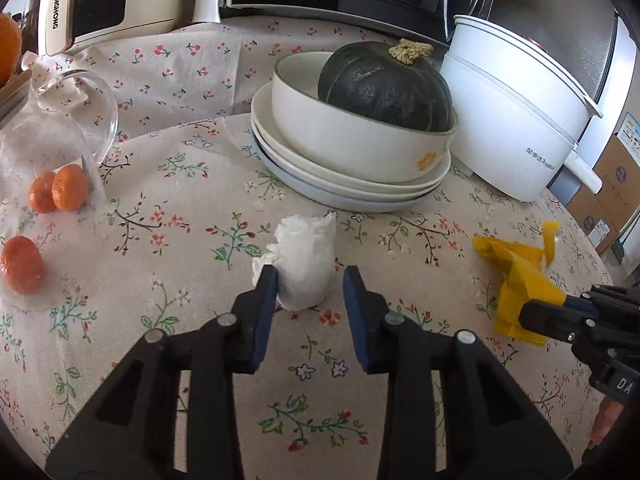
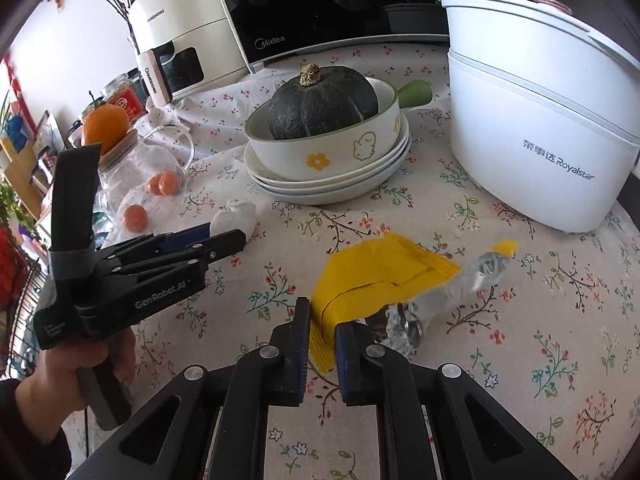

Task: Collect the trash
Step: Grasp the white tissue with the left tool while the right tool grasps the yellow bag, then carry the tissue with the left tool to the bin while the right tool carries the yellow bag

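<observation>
A crumpled white tissue (image 1: pixel 304 264) lies on the flowered tablecloth (image 1: pixel 200 208), in front of the stacked dishes. My left gripper (image 1: pixel 310 280) straddles it: the left pad touches the tissue, while the right pad stands a small gap away from it, so the jaws are open. The right wrist view shows the same tissue (image 2: pixel 236 218) at the tips of the left gripper (image 2: pixel 226 236). A torn yellow wrapper (image 2: pixel 376 272) with a silvery lining (image 2: pixel 404 324) lies to the right. My right gripper (image 2: pixel 323 316) is shut on its near edge, and the left wrist view also shows that gripper (image 1: pixel 528 314) on the wrapper (image 1: pixel 520 276).
Behind the trash, a dark green pumpkin (image 1: pixel 384 84) sits in a bowl on stacked plates (image 1: pixel 352 192). A white Royalstar pot (image 1: pixel 516 120) stands at right near the table edge. Tangerines (image 1: pixel 58 192) and a tipped glass jar (image 1: pixel 60 120) lie at left. Appliances line the back.
</observation>
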Tool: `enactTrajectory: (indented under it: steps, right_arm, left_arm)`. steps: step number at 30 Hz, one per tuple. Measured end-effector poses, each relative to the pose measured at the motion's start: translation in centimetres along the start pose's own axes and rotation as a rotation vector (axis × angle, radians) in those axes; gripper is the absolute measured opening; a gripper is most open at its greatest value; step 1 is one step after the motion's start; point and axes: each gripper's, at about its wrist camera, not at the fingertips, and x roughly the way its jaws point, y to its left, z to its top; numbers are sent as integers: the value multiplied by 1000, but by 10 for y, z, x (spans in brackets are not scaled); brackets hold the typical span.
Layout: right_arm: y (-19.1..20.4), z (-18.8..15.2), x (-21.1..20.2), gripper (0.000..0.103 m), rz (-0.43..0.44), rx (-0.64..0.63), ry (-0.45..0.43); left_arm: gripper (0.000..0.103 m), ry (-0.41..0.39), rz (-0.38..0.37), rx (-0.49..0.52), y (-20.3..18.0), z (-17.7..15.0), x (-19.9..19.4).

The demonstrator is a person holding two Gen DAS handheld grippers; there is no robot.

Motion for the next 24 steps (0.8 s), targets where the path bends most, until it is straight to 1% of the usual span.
enactTrajectory:
  steps: [3,7,9,14,18,19,24]
  right_arm:
    - [-2,-6,-11,4,-13,-5,14]
    - [-7,-17,-32,4,-26,9,19]
    - [-10,-26,-46,4,-35,15,18]
    - [-10,-52,-86,4,-63,30,27]
    - [-8,-74,-122,4,-94,20,45]
    - [-6,-79,-132,4,-102,14,46]
    - [-3,-99,-180,4,-122,23,28]
  left_arm:
    - [22,20,-3,-51,4,3,-4]
    - [21,26,-18,-84,-1,-7,-29]
    - [21,28,-20,-69,-9,-17,-46]
    - [21,69,-29,-6,-34,-45,-92]
    - [21,62,-52,23,-50,-69,-140]
    - [21,60,-52,35,-57,-71,-146]
    - [21,49,-47,70,-80,-92,-193]
